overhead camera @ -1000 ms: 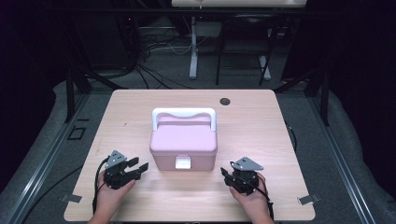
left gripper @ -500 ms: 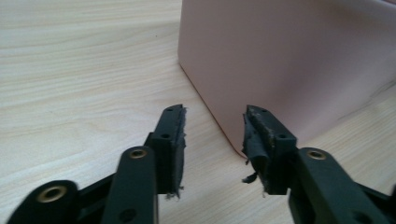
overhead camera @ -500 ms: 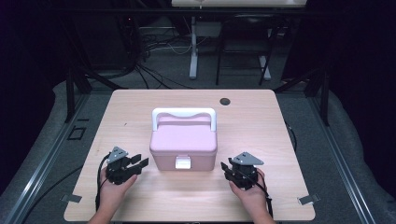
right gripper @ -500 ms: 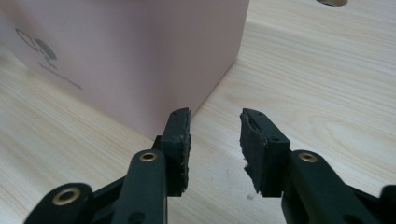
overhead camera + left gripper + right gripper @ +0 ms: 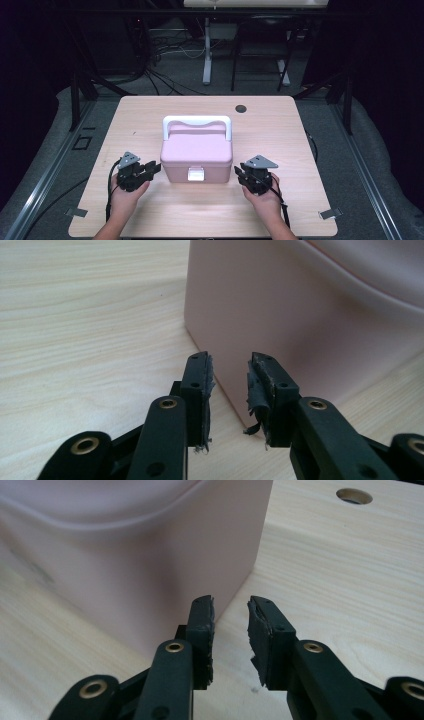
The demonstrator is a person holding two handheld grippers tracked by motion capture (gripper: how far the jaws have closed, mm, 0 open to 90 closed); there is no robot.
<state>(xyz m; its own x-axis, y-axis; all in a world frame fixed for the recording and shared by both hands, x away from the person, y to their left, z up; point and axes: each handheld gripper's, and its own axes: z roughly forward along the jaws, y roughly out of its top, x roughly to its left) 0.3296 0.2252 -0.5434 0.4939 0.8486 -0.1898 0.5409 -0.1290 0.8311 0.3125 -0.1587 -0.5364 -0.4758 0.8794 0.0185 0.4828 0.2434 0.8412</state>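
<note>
Pink lidded box (image 5: 196, 152), white handle, seemingly latched; both grippers' jaws apart, empty

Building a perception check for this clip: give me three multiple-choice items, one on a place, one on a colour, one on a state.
1. Where does the pink plastic box with the white handle stand?
A. mid-table, between the two grippers
B. at the far right edge
C. on the floor

2. What colour is the latch on the box's front?
A. black
B. white
C. red

3. How is the box's lid?
A. lying beside the box
B. propped half open
C. closed

A: in the high view the left gripper and right gripper flank it on the light wooden table.
B: it matches the handle.
C: the lid sits flat with the latch down.
</note>
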